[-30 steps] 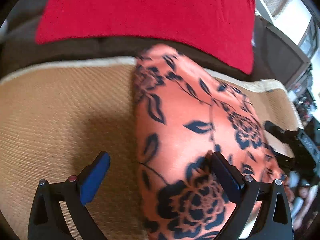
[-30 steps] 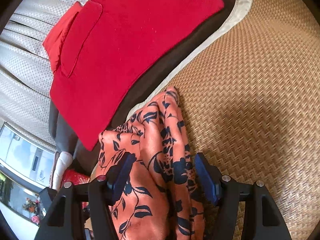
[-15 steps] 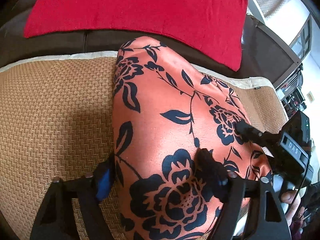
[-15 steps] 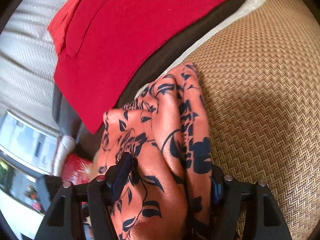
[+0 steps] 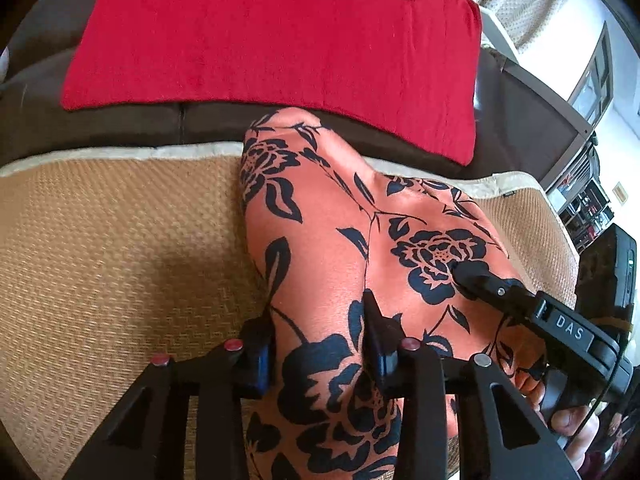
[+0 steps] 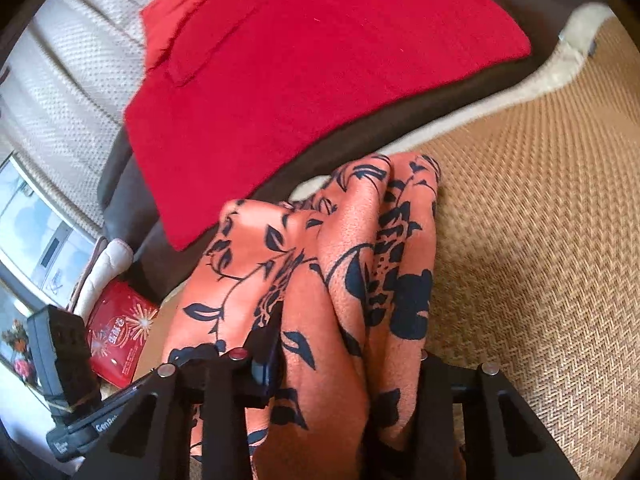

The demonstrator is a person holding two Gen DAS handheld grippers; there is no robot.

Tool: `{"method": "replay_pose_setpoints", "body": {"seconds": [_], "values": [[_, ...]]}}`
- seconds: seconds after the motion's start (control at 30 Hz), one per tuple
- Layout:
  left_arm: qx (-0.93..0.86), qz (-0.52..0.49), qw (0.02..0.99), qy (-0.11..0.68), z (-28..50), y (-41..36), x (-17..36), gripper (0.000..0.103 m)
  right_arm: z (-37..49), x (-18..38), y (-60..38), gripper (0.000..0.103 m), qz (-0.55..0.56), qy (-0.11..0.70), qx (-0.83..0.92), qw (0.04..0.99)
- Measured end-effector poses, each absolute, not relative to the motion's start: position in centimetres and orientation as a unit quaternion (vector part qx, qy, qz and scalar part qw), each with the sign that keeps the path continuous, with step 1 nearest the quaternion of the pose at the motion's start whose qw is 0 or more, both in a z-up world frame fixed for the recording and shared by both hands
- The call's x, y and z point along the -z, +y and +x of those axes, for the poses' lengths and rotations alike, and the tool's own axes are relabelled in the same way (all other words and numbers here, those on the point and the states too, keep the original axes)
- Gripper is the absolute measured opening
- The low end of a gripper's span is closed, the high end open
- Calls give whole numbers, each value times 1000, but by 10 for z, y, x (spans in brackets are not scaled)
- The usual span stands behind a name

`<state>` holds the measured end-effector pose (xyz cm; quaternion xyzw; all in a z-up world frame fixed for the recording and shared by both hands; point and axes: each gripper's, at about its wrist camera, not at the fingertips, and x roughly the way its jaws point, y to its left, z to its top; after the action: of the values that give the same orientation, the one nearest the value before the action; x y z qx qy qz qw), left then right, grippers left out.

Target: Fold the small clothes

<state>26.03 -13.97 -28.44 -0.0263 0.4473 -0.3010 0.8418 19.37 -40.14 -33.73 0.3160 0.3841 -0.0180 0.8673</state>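
Orange satin cloth with a black rose print fills the space nearest your left gripper, whose blue-padded fingers are pressed in on a thick bunch of it. Your right gripper pinches another gathered part of the same cloth, with several pleats crowded between its fingers. In the left view you can also see one black finger of your right gripper lying on the fabric just beside your left one, so both tongs grip the garment close together.

Beyond your grippers, the garment drapes away over the tan woven mat and its far end reaches the mat's cream border. Past that lies the dark brown sofa cushion, and on it a flat red cloth.

The risk is in the bunching. Slippery satin held in thick wads can slide out of one grip as you move the two apart, and the fold would then land crooked. With the tongs so near each other, a careless move could knock them together. Uneven layers in your right grip may also trap a crease.
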Motion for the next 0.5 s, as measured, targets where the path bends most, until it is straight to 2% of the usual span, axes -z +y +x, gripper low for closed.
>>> {"method": "replay_pose_setpoints", "body": {"seconds": [0.5], "values": [[252, -9, 889, 383, 224, -83, 242, 39, 190, 295, -331, 40, 293, 329, -46, 896]]}}
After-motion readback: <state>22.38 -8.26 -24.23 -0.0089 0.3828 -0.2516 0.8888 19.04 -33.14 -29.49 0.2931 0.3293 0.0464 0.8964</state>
